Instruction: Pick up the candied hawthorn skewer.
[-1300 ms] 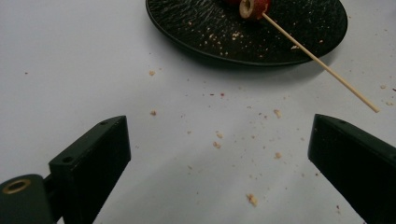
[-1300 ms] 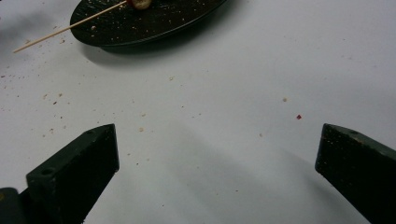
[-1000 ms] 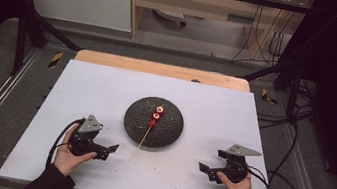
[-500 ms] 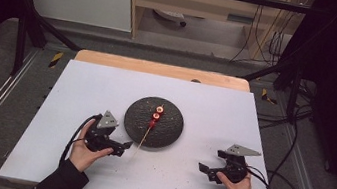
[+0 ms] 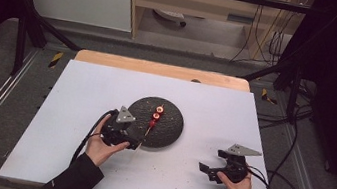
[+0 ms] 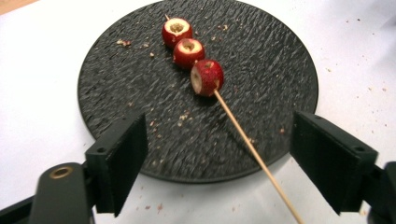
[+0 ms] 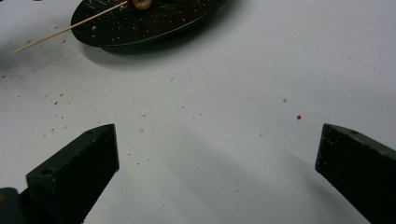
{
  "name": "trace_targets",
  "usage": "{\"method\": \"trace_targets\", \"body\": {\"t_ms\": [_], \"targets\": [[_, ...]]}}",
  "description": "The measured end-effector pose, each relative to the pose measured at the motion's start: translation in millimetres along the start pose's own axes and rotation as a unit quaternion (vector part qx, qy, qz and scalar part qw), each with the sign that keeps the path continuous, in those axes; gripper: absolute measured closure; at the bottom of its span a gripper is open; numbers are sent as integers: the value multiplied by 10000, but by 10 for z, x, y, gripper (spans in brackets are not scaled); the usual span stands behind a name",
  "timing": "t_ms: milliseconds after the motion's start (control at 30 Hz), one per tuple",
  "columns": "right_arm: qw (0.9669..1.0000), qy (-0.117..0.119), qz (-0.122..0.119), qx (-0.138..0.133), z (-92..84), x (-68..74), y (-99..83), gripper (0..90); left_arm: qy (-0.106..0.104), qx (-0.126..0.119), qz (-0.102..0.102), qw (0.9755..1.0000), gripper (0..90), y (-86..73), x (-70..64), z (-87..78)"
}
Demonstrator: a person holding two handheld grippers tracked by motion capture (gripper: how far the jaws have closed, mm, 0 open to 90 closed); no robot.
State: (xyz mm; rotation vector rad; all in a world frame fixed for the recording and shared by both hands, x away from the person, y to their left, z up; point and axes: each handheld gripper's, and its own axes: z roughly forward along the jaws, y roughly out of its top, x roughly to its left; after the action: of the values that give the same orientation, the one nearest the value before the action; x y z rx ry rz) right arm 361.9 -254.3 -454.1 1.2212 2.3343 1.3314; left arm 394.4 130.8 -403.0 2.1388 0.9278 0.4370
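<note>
— So, how do the left tongs (image 6: 217,154) stand?

— Spread, though the jaws have just been closing a little. The bare end of one wooden skewer (image 6: 252,151) runs between them, and neither pad touches it. From above, the left tongs (image 5: 133,143) sit at the near left edge of the plate (image 5: 168,130), held in the person's left hand (image 5: 100,147).

— And the right tongs (image 7: 217,163)?

— Wide apart, with nothing between them but bare desk (image 7: 233,93) and a scatter of crumbs. From above, the right tongs (image 5: 209,171) lie low over the desk (image 5: 76,91) near its front right, well apart from the plate, in the right hand (image 5: 236,184).

— How many pieces of fruit are on the skewer?

— Three small red fruits (image 6: 187,51), cored, threaded in a row near its far end. The nearest one is turned on its side; the two behind show their hollowed tops.

— Where does the skewer rest?

— Its fruit end lies on the single round black plate (image 6: 112,74), near the middle. The stick slants toward the left tongs and sticks out past the plate's near rim over the white desk.

— Anything else on the plate?

— Just small crumbs around the fruit.

— How many tongs in all?

— Two, one per hand, each with a cable trailing off.
</note>
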Motion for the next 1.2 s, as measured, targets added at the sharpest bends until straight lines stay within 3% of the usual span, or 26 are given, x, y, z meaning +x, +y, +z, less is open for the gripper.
{"method": "trace_targets", "body": {"t_ms": [167,467,600,1200], "targets": [[10000,-10,-6,6,1,-2,0,6,59,122,-69,9999,255,45,-11,114],[10000,9,19,-2,3,3,3,6,-1,457,-358,9983,470,62,-54,303],[10000,5,-7,-18,0,0,4,6,44,539,-435,9976,521,55,-117,359],[10000,24,8,-42,-8,2,11,6,463,579,-753,9944,812,55,-263,481]]}}
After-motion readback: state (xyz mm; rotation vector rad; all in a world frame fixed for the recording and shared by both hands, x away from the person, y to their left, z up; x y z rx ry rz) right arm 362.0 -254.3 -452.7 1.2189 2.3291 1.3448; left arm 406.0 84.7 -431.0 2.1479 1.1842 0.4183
